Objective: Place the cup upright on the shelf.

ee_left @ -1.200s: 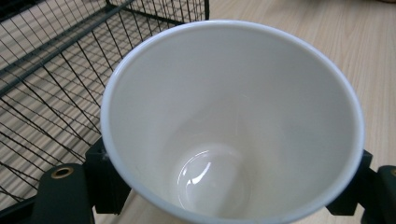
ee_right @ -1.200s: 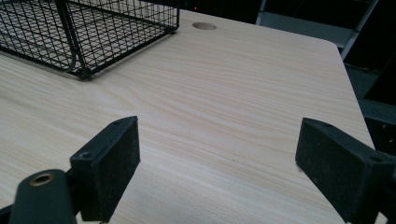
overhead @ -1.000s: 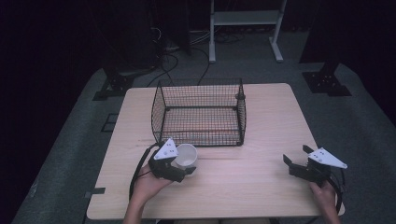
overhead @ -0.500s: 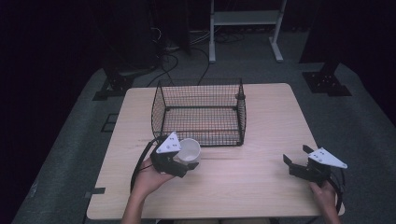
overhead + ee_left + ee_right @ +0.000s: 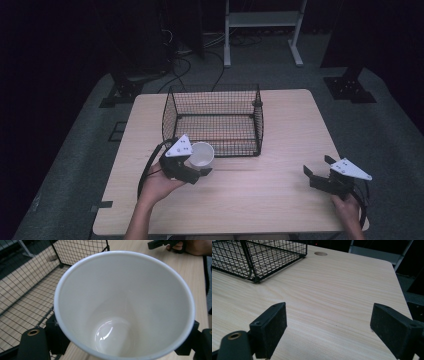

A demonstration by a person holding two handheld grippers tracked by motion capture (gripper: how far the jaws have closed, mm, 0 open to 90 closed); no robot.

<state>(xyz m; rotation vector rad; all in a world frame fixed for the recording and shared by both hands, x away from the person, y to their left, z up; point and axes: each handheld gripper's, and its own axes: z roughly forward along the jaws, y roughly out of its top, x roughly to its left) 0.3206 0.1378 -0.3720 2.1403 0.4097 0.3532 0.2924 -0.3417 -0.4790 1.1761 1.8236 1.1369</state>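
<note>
High view: one wooden table fills the middle of the frame, with one black wire basket standing on it at upper centre. At lower left, the left gripper pinches one white cup, held just in front of the basket's near wall and tipped so its open mouth faces up toward the camera. At lower right, the right gripper sits over bare wood with its jaws spread, well apart from the cup and basket. Two hands rise from the bottom edge, one on each gripper.

Left gripper view: the cup takes up most of the frame, its inside bare, with a black jaw pressed against each side. The basket shows at left, and the other gripper at the top right.

Right gripper view: two black jaws stand wide apart over bare table. One corner of the basket sits at upper left.
</note>
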